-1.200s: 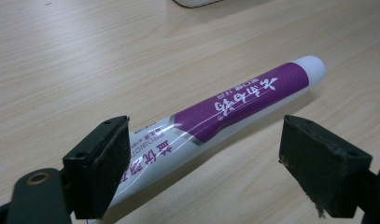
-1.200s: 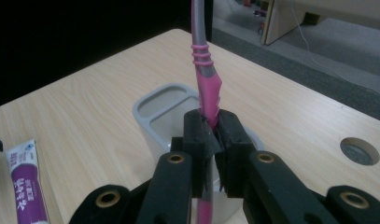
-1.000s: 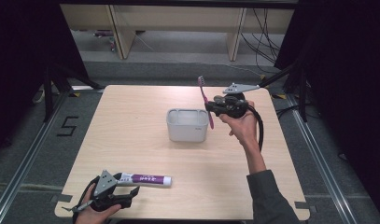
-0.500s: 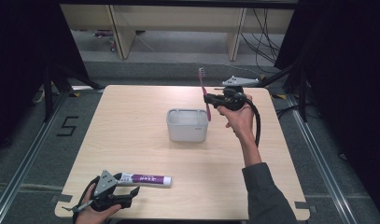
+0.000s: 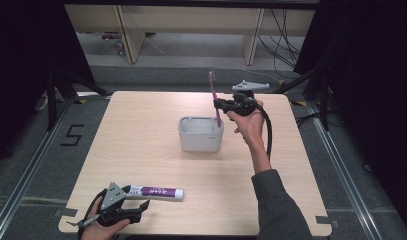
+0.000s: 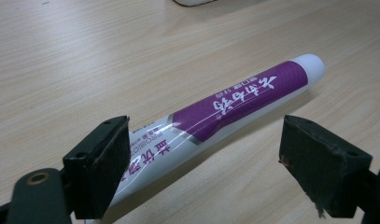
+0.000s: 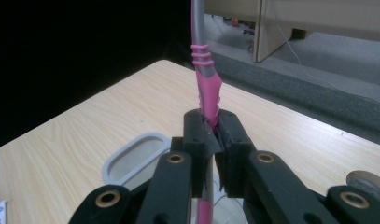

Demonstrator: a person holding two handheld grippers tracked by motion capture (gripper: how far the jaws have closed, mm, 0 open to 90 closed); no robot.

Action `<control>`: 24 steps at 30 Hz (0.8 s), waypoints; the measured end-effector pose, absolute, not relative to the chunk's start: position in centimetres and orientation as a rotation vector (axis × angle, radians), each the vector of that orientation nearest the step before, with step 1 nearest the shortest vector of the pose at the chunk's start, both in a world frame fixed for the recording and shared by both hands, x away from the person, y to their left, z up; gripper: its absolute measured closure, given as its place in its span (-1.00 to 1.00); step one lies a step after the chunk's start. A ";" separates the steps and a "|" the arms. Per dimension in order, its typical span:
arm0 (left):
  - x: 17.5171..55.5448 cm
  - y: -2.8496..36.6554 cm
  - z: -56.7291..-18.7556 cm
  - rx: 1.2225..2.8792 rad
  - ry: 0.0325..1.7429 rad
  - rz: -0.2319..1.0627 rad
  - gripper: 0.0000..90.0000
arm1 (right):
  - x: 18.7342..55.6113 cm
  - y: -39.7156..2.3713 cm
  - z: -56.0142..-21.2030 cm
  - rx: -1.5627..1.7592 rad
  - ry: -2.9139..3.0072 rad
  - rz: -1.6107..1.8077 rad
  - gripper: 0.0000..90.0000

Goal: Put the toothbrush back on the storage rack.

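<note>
High view: your right gripper [image 5: 220, 104] clamps the pink toothbrush [image 5: 214, 98] upright over the grey cup [image 5: 200, 140] (left gripper [image 6: 204, 154] gapes around the toothpaste tube [image 6: 215, 121]).

— What does the work surface look like?
— A square light-wood table [image 5: 141, 130] with a pale grain, standing on a grey carpeted floor [image 5: 36, 165].
— Anything marked on that floor?
— A black figure five [image 5: 72, 135] taped left of the table, and pale metal floor rails [image 5: 348, 175] running along both sides.
— And behind?
— Beige wooden furniture panels [image 5: 191, 20] with upright legs, tangled black cables [image 5: 286, 35] on the right, and black curtains [image 5: 21, 60] closing in either side, leaving the edges dark.
</note>
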State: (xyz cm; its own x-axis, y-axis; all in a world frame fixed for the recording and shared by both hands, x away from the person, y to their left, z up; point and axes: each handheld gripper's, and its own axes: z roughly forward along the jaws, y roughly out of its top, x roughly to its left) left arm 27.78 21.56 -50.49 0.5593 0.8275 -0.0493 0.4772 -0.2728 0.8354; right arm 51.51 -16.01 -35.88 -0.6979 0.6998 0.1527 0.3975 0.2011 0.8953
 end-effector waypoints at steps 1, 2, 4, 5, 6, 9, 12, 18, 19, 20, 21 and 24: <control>27.8 21.6 -50.5 1.923 1.055 0.508 -0.64 | 51.6 -16.0 -35.9 1.018 2.186 1.480 0.86; 27.7 21.6 -50.4 1.925 1.057 0.510 -0.64 | 51.8 -15.9 -36.1 0.999 2.184 1.482 0.86; 27.7 21.5 -50.4 1.925 1.059 0.512 -0.64 | 51.8 -15.6 -36.2 1.036 2.188 1.490 0.86; 27.7 21.5 -50.4 1.925 1.059 0.511 -0.64 | 51.9 -15.6 -36.2 1.049 2.185 1.487 0.86; 27.7 21.5 -50.4 1.924 1.057 0.509 -0.64 | 52.0 -15.5 -36.3 1.038 2.185 1.488 0.86; 27.8 21.5 -50.5 1.922 1.054 0.506 -0.64 | 52.2 -15.4 -36.7 1.032 2.188 1.482 0.86; 27.7 21.5 -50.4 1.924 1.059 0.510 -0.64 | 52.3 -15.3 -37.0 1.036 2.183 1.468 0.86; 27.7 21.5 -50.4 1.913 1.063 0.507 -0.64 | 52.4 -15.5 -37.8 1.059 2.188 1.479 0.86; 27.7 21.5 -50.4 1.918 1.058 0.509 -0.64 | 52.5 -15.5 -38.1 1.067 2.185 1.484 0.86; 27.7 21.5 -50.4 1.922 1.055 0.511 -0.64 | 52.5 -15.5 -38.2 1.073 2.190 1.492 0.86; 27.7 21.5 -50.4 1.921 1.056 0.511 -0.64 | 52.5 -15.6 -38.4 1.079 2.182 1.491 0.86; 27.7 21.5 -50.5 1.925 1.053 0.506 -0.64 | 52.6 -15.7 -38.8 1.084 2.187 1.474 0.86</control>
State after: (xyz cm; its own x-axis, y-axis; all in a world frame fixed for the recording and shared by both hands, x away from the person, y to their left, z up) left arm 27.75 21.54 -50.47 0.5611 0.8262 -0.0500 0.4772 -0.2735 0.8352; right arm 52.61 -15.68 -38.83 -0.6752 0.7189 0.1654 0.4230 0.1937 0.8852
